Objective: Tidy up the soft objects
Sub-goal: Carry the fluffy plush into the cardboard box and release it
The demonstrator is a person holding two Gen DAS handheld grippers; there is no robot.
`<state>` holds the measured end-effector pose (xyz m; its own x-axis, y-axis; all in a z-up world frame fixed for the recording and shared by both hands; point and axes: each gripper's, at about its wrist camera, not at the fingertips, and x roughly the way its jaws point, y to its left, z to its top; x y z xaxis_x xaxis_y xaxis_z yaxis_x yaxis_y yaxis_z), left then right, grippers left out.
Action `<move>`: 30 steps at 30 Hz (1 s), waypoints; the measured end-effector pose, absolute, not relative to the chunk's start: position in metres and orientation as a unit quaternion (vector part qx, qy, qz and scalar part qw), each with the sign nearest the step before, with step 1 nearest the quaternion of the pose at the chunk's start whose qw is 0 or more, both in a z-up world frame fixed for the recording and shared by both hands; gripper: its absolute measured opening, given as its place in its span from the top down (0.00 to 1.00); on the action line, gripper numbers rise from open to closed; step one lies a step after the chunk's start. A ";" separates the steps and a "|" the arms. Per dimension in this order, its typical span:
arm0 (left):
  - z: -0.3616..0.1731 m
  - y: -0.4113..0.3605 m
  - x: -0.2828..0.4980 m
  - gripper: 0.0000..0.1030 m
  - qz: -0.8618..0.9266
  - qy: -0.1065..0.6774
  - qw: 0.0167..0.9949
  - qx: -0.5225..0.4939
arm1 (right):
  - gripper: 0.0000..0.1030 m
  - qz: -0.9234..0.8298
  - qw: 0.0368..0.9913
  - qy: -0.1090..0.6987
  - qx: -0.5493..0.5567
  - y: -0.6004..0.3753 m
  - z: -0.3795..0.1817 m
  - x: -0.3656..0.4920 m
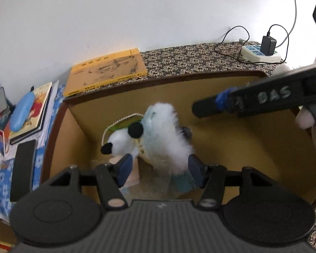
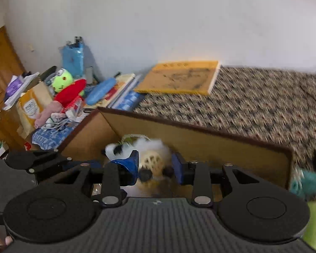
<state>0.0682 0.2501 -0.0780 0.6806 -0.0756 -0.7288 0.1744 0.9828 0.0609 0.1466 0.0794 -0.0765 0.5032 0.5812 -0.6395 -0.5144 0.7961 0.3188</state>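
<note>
Plain white wall (image 1: 137, 10) behind — patterned cloth-covered table (image 2: 263, 105), wooden door (image 2: 2, 63) at left.
</note>
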 end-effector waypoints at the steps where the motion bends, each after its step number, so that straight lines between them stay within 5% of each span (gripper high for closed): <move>1: -0.077 0.249 0.066 0.42 -0.071 0.394 0.914 0.060 | 0.84 0.310 0.864 0.395 0.042 0.080 -0.079 0.147; 15: -0.058 0.250 0.041 0.42 -0.027 0.402 0.914 0.048 | 0.83 0.393 0.795 0.433 0.161 0.125 -0.076 0.167; 30: -0.049 0.241 0.037 0.41 -0.005 0.404 0.913 0.045 | 0.82 0.196 0.842 0.483 0.140 0.068 -0.105 0.167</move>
